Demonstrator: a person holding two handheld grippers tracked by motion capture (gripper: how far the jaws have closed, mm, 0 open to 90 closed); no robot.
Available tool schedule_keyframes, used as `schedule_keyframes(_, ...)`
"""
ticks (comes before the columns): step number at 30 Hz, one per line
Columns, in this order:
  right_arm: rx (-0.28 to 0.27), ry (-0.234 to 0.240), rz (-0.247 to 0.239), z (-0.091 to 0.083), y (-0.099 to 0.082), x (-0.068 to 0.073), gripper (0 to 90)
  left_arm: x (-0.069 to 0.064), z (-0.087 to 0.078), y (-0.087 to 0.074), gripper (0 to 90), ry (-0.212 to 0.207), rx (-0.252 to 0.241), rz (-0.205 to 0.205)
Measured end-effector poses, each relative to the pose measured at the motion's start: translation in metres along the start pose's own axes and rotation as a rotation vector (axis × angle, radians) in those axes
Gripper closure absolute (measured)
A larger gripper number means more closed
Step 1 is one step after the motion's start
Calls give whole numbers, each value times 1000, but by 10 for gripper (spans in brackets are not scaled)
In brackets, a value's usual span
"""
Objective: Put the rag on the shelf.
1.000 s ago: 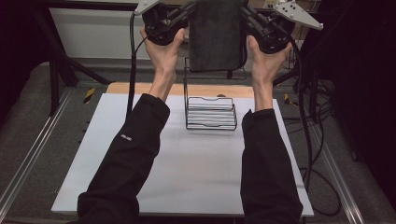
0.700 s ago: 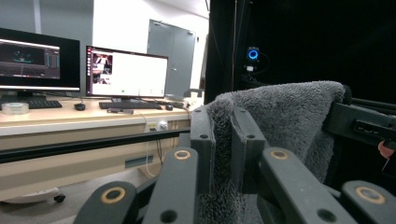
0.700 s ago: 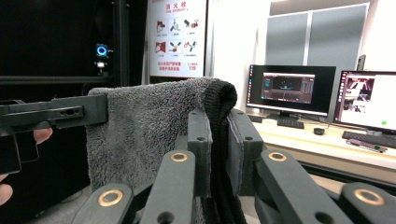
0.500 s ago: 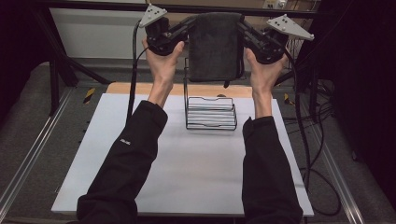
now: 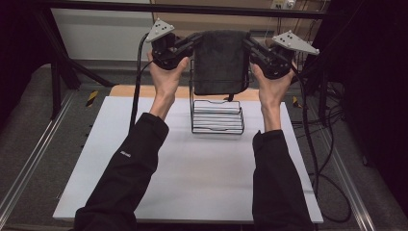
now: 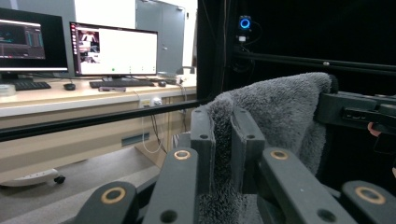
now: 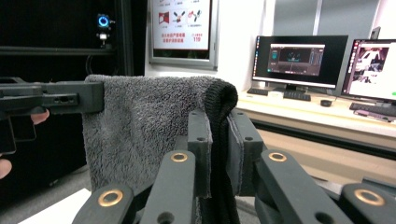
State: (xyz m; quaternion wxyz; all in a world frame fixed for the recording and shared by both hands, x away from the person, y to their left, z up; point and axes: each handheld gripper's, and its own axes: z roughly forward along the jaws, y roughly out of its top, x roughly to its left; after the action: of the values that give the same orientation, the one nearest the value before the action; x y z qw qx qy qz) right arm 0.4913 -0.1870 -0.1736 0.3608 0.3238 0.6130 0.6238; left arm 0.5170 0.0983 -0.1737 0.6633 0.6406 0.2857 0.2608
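Observation:
A dark grey towel [image 5: 221,62] hangs folded between my two grippers, above a black wire rack [image 5: 217,117] on the white table. My left gripper [image 5: 198,38] is shut on the towel's upper left corner, and its own view shows the plush edge [image 6: 223,135] pinched between the jaws. Shut on the upper right corner is my right gripper [image 5: 246,40], with the folded towel edge [image 7: 218,121] clamped between its pads. The towel's lower hem hangs just above the rack's top wire. The other gripper [image 7: 51,100] shows across the towel in the right gripper view.
The white table top [image 5: 192,183] lies under my forearms, with open room in front of the rack. A wooden strip [image 5: 134,90] runs along its far edge. Cables [image 5: 317,159] trail off the right side. Desks with monitors [image 6: 114,50] stand beyond the table.
Both grippers have come down together with the towel stretched between them, so its lower hem now hangs closer to the rack. The grip has not altered.

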Motion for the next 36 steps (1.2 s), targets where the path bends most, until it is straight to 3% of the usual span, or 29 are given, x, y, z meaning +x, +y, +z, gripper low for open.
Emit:
schedule_keyframes(17, 61, 23, -23, -12, -22, 1, 814, -5, -11, -24, 809, -24, 58, 37)
schedule_keyframes(36, 91, 35, -28, -19, -36, 2, 814, -13, -17, -34, 809, -41, 105, 62)
